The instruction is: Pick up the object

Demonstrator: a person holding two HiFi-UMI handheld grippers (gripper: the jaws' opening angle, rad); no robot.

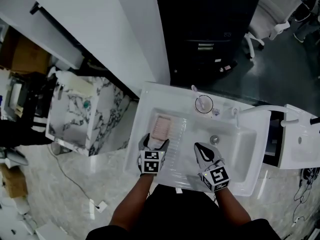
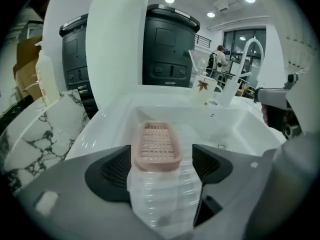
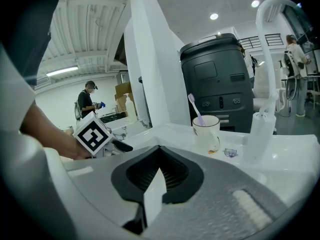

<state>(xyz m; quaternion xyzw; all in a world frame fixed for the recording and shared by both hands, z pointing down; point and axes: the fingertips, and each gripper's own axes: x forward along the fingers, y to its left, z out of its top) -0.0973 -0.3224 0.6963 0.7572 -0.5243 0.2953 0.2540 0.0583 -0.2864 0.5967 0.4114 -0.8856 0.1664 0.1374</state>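
My left tongs (image 2: pixel 162 165) gaped astride the pink soap dish (image 2: pixel 155 144), right tongs (image 3: pixel 158 176) clenched empty; pinching only its near end, as it seemed, could have tipped it loose

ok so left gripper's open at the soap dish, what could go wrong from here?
1. The soap dish looks nearly as wide as the gap between the left gripper jaws, which stand open. A pad could land on its rim and shove it instead of straddling it.
2. It sits on a glossy ribbed surface, so any push may slide it.
3. Its sides look low and rounded, so the grip might slip off on lifting.
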